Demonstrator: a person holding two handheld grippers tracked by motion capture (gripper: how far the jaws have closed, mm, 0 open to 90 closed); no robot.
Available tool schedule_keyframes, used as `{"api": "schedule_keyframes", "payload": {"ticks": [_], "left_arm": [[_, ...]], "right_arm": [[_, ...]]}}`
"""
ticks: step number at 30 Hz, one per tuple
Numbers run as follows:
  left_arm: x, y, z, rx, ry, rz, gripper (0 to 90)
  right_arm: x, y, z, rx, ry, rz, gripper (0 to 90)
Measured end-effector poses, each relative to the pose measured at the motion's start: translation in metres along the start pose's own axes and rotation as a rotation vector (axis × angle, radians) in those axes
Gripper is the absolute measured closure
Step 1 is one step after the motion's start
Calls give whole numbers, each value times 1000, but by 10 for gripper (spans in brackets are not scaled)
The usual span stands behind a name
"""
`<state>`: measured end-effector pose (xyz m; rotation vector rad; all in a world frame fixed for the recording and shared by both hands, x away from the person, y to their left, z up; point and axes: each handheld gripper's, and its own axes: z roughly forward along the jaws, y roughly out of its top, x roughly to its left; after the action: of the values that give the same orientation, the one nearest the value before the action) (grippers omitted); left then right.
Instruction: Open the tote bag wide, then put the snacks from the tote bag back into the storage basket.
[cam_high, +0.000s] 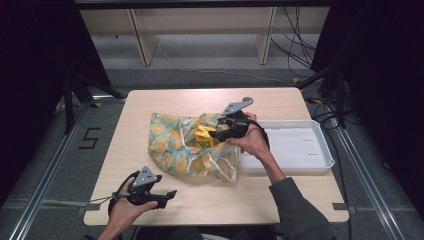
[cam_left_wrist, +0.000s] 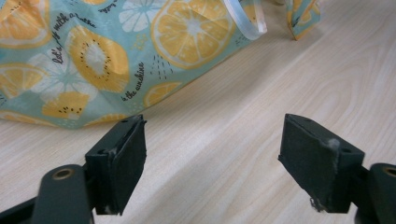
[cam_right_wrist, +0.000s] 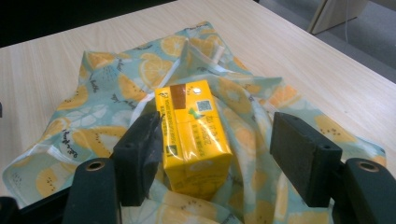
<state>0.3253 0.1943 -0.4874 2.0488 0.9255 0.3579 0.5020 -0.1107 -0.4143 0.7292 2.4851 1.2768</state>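
A teal cloth bag (cam_high: 172, 147) printed with orange and lemon slices lies crumpled in the middle of the table. A yellow drink carton (cam_high: 204, 135) stands in its open mouth. My right gripper (cam_high: 218, 134) reaches in from the right, and its jaws stand open on either side of the carton (cam_right_wrist: 194, 135). In the right gripper view (cam_right_wrist: 219, 140) one pad is close beside the carton and the other is well apart from it. My left gripper (cam_high: 169, 196) hovers near the table's front left edge, open and empty (cam_left_wrist: 212, 163), pointing at the bag's lower edge (cam_left_wrist: 93, 60).
A white shallow tray (cam_high: 300, 167) sits on the right side of the wooden table (cam_high: 215, 200), against the bag. A clear plastic handle loop (cam_left_wrist: 245, 21) of the bag lies on the wood. Shelving legs and cables stand on the floor beyond the far edge.
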Motion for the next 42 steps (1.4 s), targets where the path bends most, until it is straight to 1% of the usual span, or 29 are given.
{"api": "schedule_keyframes", "payload": {"ticks": [1, 2, 3, 4, 7, 8, 9, 11, 12, 14, 15, 16, 18, 19, 20, 23, 24, 25, 26, 27, 28, 30, 31, 32, 33, 35, 39, 40, 42], "left_arm": [[0, 0, -1, 8, 6, 13, 213], [0, 0, -2, 11, 8, 22, 212], [0, -1, -2, -3, 6, 25, 208], [-3, -3, -2, -11, 7, -4, 205], [-3, -5, -2, -26, 7, 9, 205], [-4, -6, -3, -14, 15, -11, 205], [-2, -7, -3, -5, 13, 2, 205], [-4, -8, -2, -23, 25, -13, 206], [-3, -8, -4, 1, 31, 6, 206], [-3, -9, -4, -21, 31, 19, 206], [-3, -10, -6, 4, 30, 36, 206], [-5, -11, -4, -9, 30, 14, 206], [-5, -11, -5, 0, 32, 27, 206], [-7, -11, -4, -11, 26, 14, 206], [-6, -11, -5, -4, 36, 36, 207], [-6, -11, -5, -20, 39, 42, 208], [-6, -11, -5, -14, 41, 41, 208], [-4, -12, -6, 2, 38, 60, 208], [-5, -12, -6, -4, 37, 63, 208], [-5, -12, -7, 4, 40, 65, 208], [-8, -13, -5, -9, 36, 27, 208], [-7, -12, -6, 0, 27, 63, 208], [-6, -12, -6, 17, 33, 80, 208], [-7, -13, -5, 12, 30, 72, 208], [-9, -13, -4, -2, 31, 42, 208], [-9, -13, -3, -12, 28, 42, 208], [-7, -13, -5, 18, 24, 85, 208], [-7, -13, -5, 15, 25, 84, 208], [-8, -13, -5, 10, 28, 84, 208]], "right_arm": [[1, 1, 0, 14, 2, -3, 343], [1, 0, 2, 3, 6, -10, 335], [1, 1, 3, 11, 11, -24, 325], [2, 1, 3, 28, 8, -7, 313], [2, -1, 8, 21, 17, -34, 275], [2, -1, 8, 21, 17, -34, 275], [3, -1, 8, 39, 24, -30, 269], [3, -1, 9, 24, 7, -45, 267], [4, -1, 10, 27, 13, -41, 267], [5, -1, 11, 39, 19, -50, 274], [4, -1, 11, 40, 21, -56, 273], [6, -1, 12, 55, 19, -48, 273], [6, -1, 14, 48, 9, -53, 274], [6, -1, 14, 48, 9, -53, 274], [4, -1, 15, 47, 15, -78, 273], [3, -1, 15, 57, 15, -63, 275], [3, 0, 15, 58, 17, -64, 276], [2, -1, 16, 56, 7, -54, 277], [1, 0, 18, 42, 5, -71, 277], [0, 1, 16, 58, 7, -63, 277], [0, 2, 16, 58, 7, -54, 277], [3, 4, 17, 51, 10, -35, 278], [2, 6, 18, 51, 18, -72, 279], [5, 6, 21, 51, 24, -68, 279], [6, 6, 23, 46, 25, -68, 279], [6, 6, 24, 62, 34, -78, 279], [8, 4, 35, 82, 35, -97, 285], [8, 4, 37, 99, 40, -82, 298], [8, 3, 38, 89, 38, -87, 304]]}}
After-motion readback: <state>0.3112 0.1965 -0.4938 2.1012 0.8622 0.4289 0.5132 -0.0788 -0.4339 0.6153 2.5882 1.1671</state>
